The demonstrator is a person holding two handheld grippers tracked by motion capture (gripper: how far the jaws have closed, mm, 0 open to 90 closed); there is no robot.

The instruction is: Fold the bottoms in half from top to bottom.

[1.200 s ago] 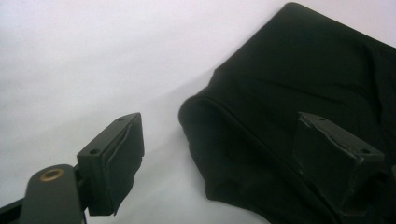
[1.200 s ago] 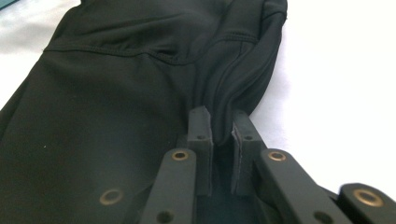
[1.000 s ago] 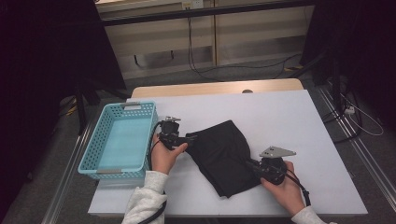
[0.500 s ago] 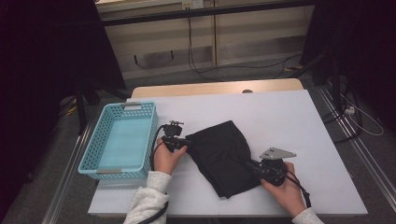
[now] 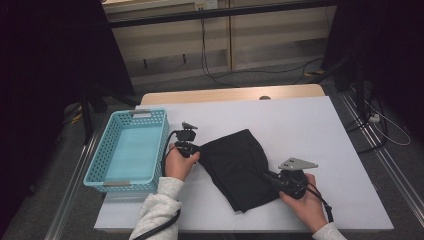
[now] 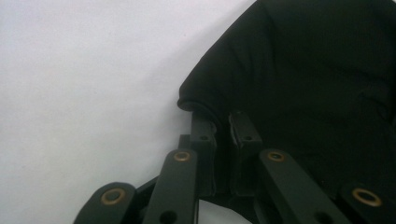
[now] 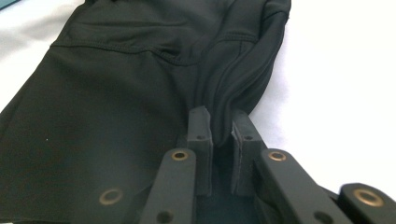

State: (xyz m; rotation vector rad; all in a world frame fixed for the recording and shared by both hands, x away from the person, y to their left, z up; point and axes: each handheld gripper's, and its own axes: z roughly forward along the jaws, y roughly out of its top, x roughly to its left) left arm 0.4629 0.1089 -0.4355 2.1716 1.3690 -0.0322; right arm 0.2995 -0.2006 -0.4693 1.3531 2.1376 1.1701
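Black folded fabric garment (image 5: 239,172) lies on the white table top (image 5: 310,130), roughly at its centre, its long axis running diagonally from upper left to lower right in the high view. Left gripper (image 5: 192,149), held in the person's left hand (image 5: 179,162), meets the garment at its left corner; its jaws have just been closing, and in the left gripper view they stand close together with the rolled hem of the garment (image 6: 299,79) pinched between the pads (image 6: 203,126). Right gripper (image 5: 266,175), held in the right hand (image 5: 306,202), meets the garment at its lower right edge; in the right gripper view its jaws are pressed on a ridge of bunched cloth (image 7: 140,84) that rises between the pads (image 7: 201,122). Grey three-cornered plate (image 5: 297,163) sits on top of the right gripper. Light blue perforated plastic basket (image 5: 102,165) stands at the table's left edge, just beside the left hand and apart from the garment.
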